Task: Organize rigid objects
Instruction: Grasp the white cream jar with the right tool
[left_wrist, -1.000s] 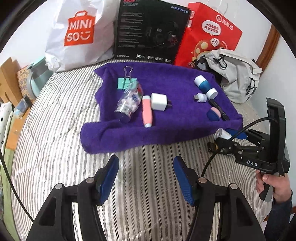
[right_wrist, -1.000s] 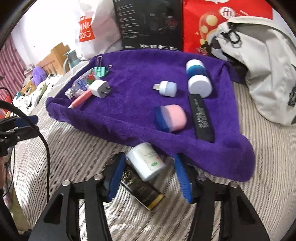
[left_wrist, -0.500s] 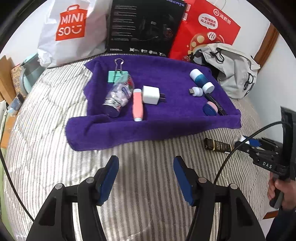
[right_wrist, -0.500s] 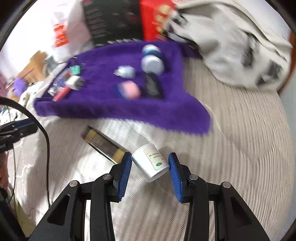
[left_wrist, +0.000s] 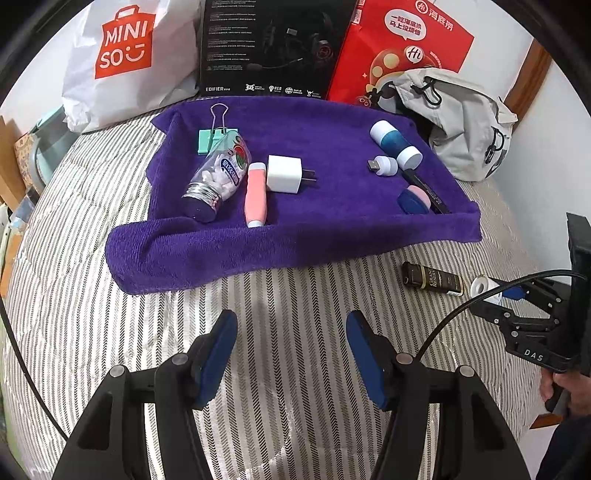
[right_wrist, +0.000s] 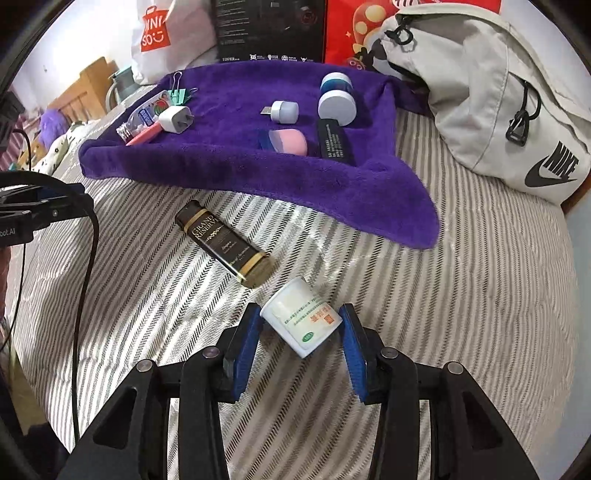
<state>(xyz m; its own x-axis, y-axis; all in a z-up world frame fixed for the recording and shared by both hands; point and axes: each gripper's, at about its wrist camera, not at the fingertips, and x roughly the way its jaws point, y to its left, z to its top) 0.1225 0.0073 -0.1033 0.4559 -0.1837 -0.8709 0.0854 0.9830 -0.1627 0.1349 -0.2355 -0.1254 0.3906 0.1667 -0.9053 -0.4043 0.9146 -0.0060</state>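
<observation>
My right gripper (right_wrist: 300, 332) is shut on a small white bottle (right_wrist: 301, 319), held tilted just above the striped bedcover; the left wrist view shows that white bottle (left_wrist: 482, 286) at far right. A dark brown bottle (right_wrist: 225, 242) lies on the cover just ahead-left of it, also visible as the dark brown bottle (left_wrist: 432, 278). Over bare cover in front of the purple towel (left_wrist: 207, 251), my left gripper (left_wrist: 291, 350) is open and holds nothing. On the towel lie a mint bottle (left_wrist: 218, 173), a pink tube (left_wrist: 255, 194), a white charger (left_wrist: 284, 173) and a blue-and-white jar (left_wrist: 395, 142).
A green binder clip (left_wrist: 210, 138), a USB light (left_wrist: 384, 165), a pink-blue sponge (left_wrist: 415, 197) and a black tube (right_wrist: 332, 142) also rest on the towel. A grey bag (right_wrist: 498, 103) sits at the right. Shopping bags and a black box (left_wrist: 273, 48) line the back.
My right gripper has shut on the white bottle and drawn it back and right, away from the towel's edge. The dark bottle stays on the cover. My left gripper remains open.
</observation>
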